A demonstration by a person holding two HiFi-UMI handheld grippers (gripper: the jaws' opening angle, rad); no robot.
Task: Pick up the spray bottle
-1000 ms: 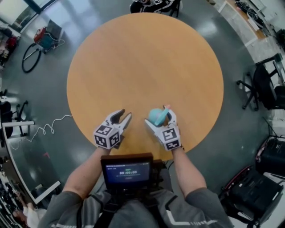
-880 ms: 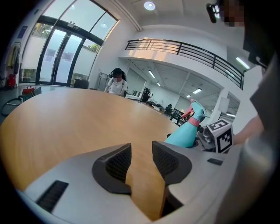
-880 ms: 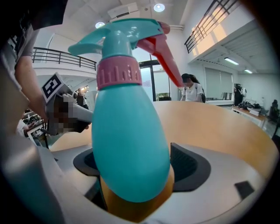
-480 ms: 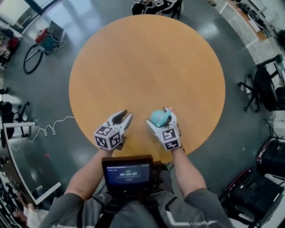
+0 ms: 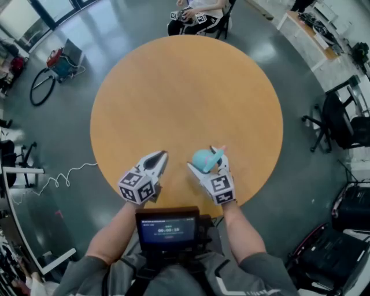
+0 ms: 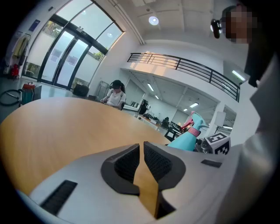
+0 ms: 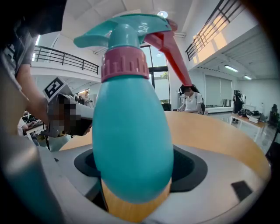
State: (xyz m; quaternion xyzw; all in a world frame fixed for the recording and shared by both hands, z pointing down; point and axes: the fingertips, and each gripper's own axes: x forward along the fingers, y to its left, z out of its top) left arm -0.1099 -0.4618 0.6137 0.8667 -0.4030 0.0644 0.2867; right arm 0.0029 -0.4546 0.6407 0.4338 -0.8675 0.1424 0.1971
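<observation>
Round and bare, the pale wooden table (image 5: 185, 87) carries only one object, near its close edge: the spray bottle (image 7: 131, 144), a smooth teal plastic body swelling like an egg and narrowing to a ribbed pink collar (image 7: 124, 65), a teal nozzle head and a slanted pink trigger (image 7: 168, 52). It sits upright between the jaws of the right gripper (image 5: 204, 158), whose dark textured pads press on its flanks, as they did a second ago, so the grasp has held. Wood grain shows beneath the rounded base in the right gripper view, which suggests the bottle is lifted, though I cannot be certain it is clear of the top. The real change is beside it: the left gripper (image 6: 141, 146) has just been closing, and its ridged black pads (image 6: 127, 164) now stand almost together with only a thin slit and nothing between them. That reads as the spare hand tucking itself out of the way, leaving the pick-up to the right one alone, and the task looks nearly done. Further out lie the glossy grey floor, a seated person (image 5: 199, 14) across the table, and a black office chair (image 5: 341, 121).
</observation>
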